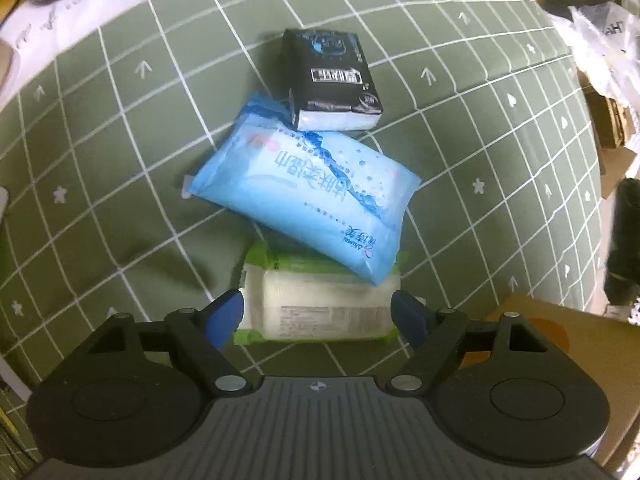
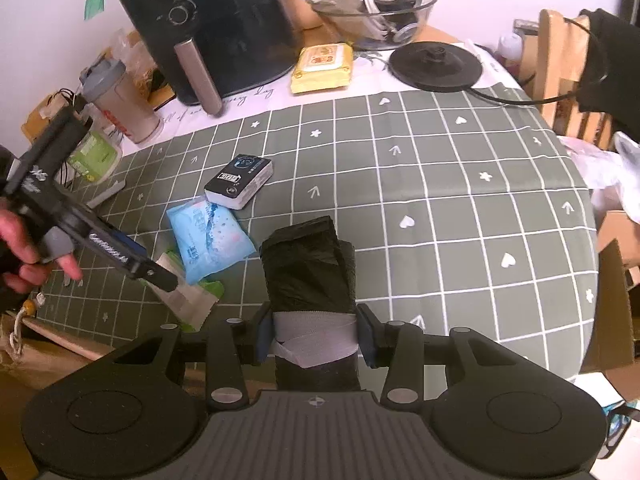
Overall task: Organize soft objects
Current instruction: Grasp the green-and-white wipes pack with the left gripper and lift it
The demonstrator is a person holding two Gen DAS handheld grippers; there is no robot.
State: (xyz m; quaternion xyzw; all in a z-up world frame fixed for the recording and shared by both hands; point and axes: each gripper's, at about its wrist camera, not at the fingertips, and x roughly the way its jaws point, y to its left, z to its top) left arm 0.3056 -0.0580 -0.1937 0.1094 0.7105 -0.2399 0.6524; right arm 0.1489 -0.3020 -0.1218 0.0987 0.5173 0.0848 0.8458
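Three soft packs lie in a row on the green grid tablecloth. A black tissue pack is farthest, a blue wet-wipe pack overlaps a green-and-white wipe pack nearest me. My left gripper is open, its blue pads on either side of the green-and-white pack, just above it. My right gripper is shut on a black plastic bag roll with a grey band, held above the cloth right of the packs. The black pack, blue pack and left gripper show in the right wrist view.
At the table's back stand a black air fryer, a shaker bottle, a yellow wipe pack, a glass bowl of clutter and a kettle base. A wooden chair and cardboard box are right.
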